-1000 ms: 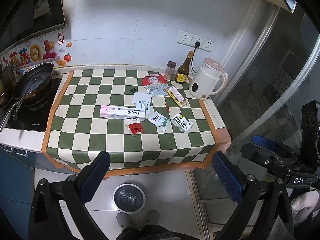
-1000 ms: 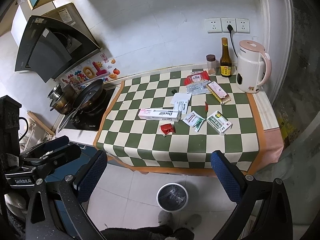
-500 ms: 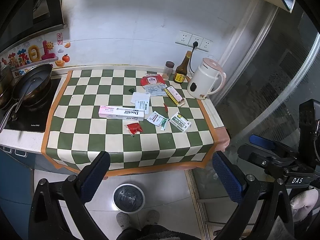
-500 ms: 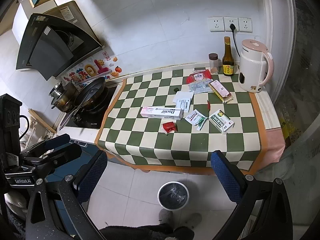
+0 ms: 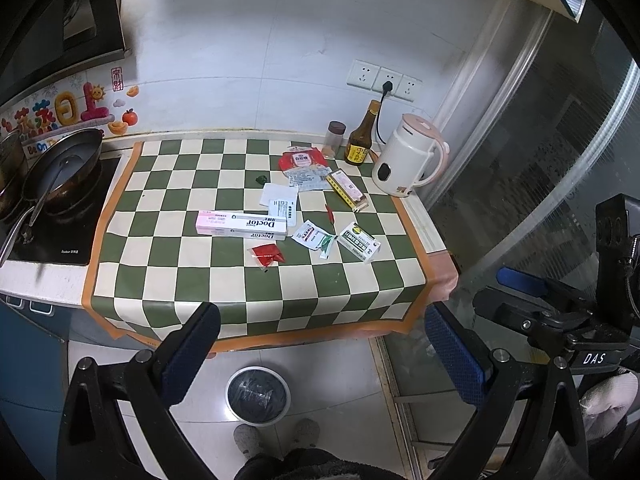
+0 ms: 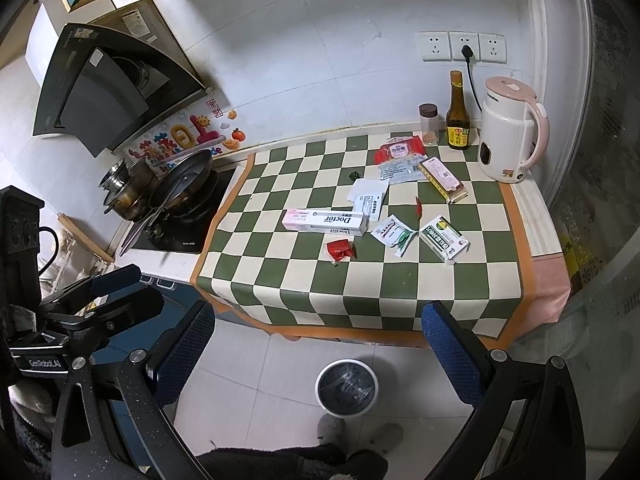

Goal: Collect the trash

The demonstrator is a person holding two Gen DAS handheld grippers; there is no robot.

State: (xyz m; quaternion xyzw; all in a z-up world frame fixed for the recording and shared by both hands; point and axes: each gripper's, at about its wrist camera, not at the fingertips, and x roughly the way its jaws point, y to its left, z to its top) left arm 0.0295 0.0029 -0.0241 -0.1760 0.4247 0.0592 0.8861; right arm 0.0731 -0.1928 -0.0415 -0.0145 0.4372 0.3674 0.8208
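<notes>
Trash lies scattered on the green-and-cream checkered counter (image 5: 168,280): a long pink and white toothpaste box (image 5: 241,224) (image 6: 325,221), a crumpled red wrapper (image 5: 265,255) (image 6: 340,249), a green and white medicine box (image 5: 358,242) (image 6: 443,238), torn sachets (image 5: 315,237) (image 6: 393,233), white paper slips (image 5: 280,199), a red pouch (image 5: 301,160) and a pink bar box (image 5: 346,190). A white bin (image 5: 258,395) (image 6: 346,386) with a dark liner stands on the floor. My left gripper (image 5: 320,354) and right gripper (image 6: 320,350) hang open and empty before the counter edge.
A white and pink kettle (image 5: 408,160), a brown sauce bottle (image 5: 360,138) and a spice jar (image 5: 334,140) stand at the back right. A pan (image 5: 60,172) sits on the stove at left. A glass door (image 5: 560,160) is on the right. The person's slippered feet (image 5: 276,440) stand below.
Both grippers have drifted slightly back and up, so the counter looks a little smaller and farther. Nothing on the counter has moved; both grippers stay open.
</notes>
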